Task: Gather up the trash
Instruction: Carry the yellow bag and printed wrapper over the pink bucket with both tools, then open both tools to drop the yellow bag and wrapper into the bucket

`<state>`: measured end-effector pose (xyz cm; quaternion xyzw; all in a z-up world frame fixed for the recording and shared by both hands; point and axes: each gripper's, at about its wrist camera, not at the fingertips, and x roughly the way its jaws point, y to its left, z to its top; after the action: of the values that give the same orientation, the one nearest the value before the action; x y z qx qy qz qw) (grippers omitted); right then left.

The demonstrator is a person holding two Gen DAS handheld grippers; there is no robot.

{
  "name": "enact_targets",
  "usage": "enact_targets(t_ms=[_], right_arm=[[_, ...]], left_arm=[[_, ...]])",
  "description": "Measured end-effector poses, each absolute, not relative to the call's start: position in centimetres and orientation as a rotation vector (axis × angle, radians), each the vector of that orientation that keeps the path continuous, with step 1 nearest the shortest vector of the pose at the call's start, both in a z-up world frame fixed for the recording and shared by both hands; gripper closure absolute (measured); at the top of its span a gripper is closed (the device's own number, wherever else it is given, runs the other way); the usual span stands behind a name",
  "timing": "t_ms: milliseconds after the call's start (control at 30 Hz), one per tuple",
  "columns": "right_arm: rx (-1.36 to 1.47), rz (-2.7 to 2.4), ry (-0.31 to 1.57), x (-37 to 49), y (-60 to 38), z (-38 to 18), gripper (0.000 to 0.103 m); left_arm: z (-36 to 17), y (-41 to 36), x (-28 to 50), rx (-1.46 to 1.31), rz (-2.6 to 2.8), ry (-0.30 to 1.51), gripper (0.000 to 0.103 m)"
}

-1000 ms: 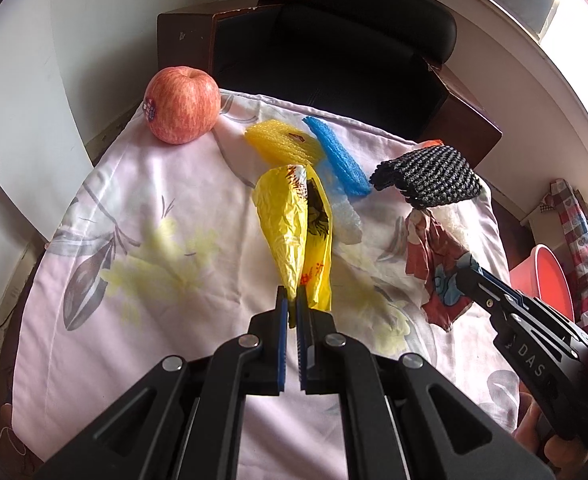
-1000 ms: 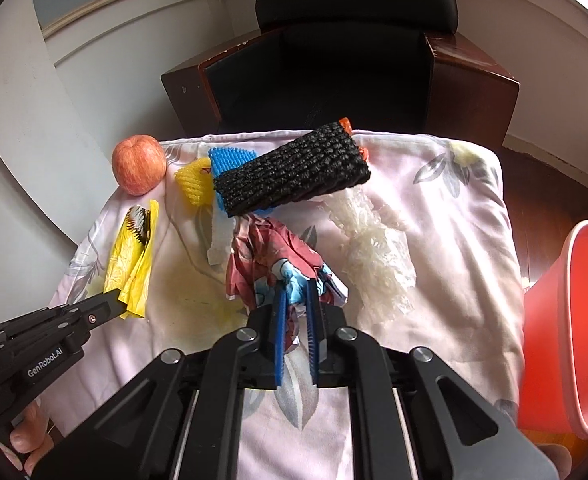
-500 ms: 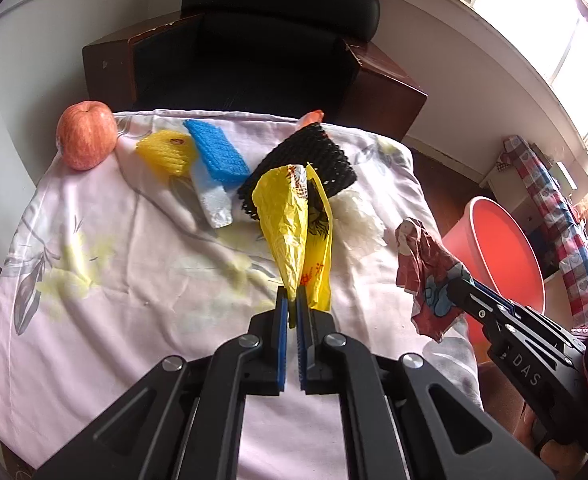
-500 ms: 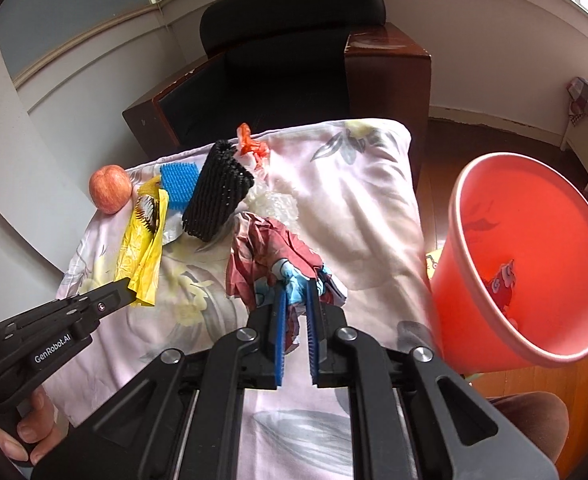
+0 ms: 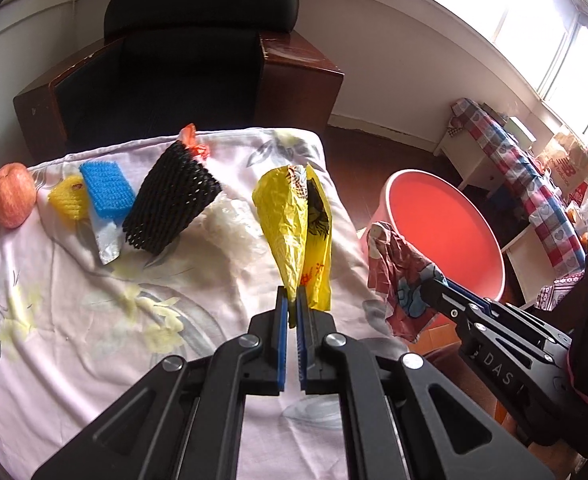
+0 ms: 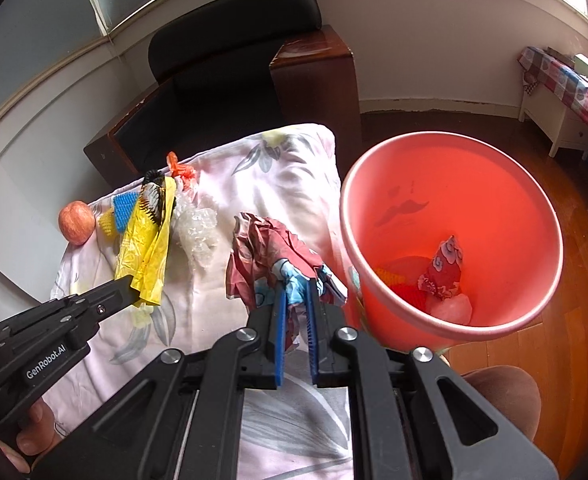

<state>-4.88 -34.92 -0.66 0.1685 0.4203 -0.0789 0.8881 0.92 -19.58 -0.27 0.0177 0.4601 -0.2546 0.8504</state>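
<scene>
My left gripper (image 5: 290, 300) is shut on a yellow plastic bag (image 5: 294, 236) and holds it above the cloth-covered table (image 5: 94, 300). My right gripper (image 6: 294, 292) is shut on a crumpled red printed wrapper (image 6: 270, 252), held near the rim of the red bucket (image 6: 453, 184). The bucket holds several pieces of trash (image 6: 441, 276). In the left wrist view the wrapper (image 5: 397, 276) hangs in front of the bucket (image 5: 445, 232). In the right wrist view the yellow bag (image 6: 150, 240) hangs from the left gripper (image 6: 128, 284).
On the table lie a black foam net (image 5: 170, 204), a blue foam net (image 5: 108, 190), a yellow foam net (image 5: 68, 200), clear plastic (image 5: 234, 224), an orange scrap (image 5: 192, 142) and an apple (image 5: 12, 194). A black armchair (image 5: 182, 72) stands behind the table.
Both grippers have swung right with their loads. The red wrapper has come close to the bucket rim, and the yellow bag is nearer the table's right edge.
</scene>
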Motion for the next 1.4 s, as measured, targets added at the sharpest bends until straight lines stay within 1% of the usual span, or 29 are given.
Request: enact_targets(t_ms=[433,600,933,1133,1400], right_arm=[[0.434,-0.287,0.813,-7.4,-41.0,0.6,0.094],[0.495,-0.275,0.796,-7.8,-42.5,0.6,0.094],[0.501,-0.328,0.759,-8.8,-44.4,0.9,0.094],[0.483,-0.406,0.762,-9.0,-45.9,0.1,0.094],[0.496,-0.451,0.791,-8.7,-47.6,-1.4,0.094]], left_arm=[[1.1,-28.4,-0.5,0.125,-0.711,0.962,0.100],[1.4,-29.5,-0.7,0.135,-0.725,0.956,0.100],[1.2,-30.0,-0.1,0.141,-0.751,0.978,0.100],[0.8,-32.9,0.0,0.175,-0.800,0.995,0.100],[-1.5,-37.2,0.7,0.256,-0.801,1.036,0.100]])
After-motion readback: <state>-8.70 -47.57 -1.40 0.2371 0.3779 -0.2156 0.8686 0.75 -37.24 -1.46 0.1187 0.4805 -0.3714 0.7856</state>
